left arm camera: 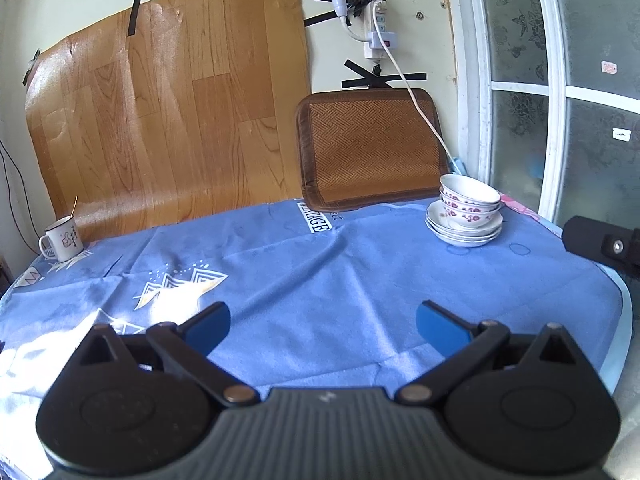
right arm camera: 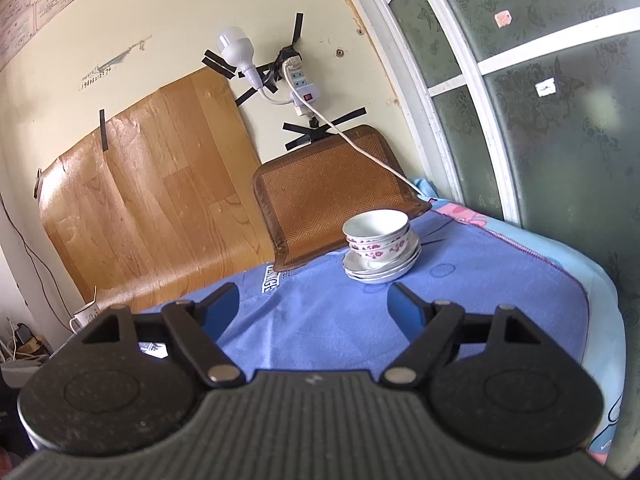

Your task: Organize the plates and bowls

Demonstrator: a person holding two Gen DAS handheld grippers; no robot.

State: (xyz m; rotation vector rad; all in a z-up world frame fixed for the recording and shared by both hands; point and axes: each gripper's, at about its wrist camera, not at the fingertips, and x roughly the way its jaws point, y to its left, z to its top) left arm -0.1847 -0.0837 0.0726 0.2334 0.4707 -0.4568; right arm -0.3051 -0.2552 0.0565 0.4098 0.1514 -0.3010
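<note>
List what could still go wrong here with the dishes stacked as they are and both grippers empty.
1. The bowls sit nested on the plates, and the top bowl looks tilted; a nudge could topple the pile.
2. The stack stands near the table's far right corner, by the woven mat, on loose, wrinkled blue cloth; dragging the cloth could shift it.
3. The right gripper is open and close to the stack; moving forward carelessly could hit it.

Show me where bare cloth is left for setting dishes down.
The blue cloth lies bare between the mug at the far left and the stack of bowls on plates at the far right. Only that right corner is crowded.
</note>
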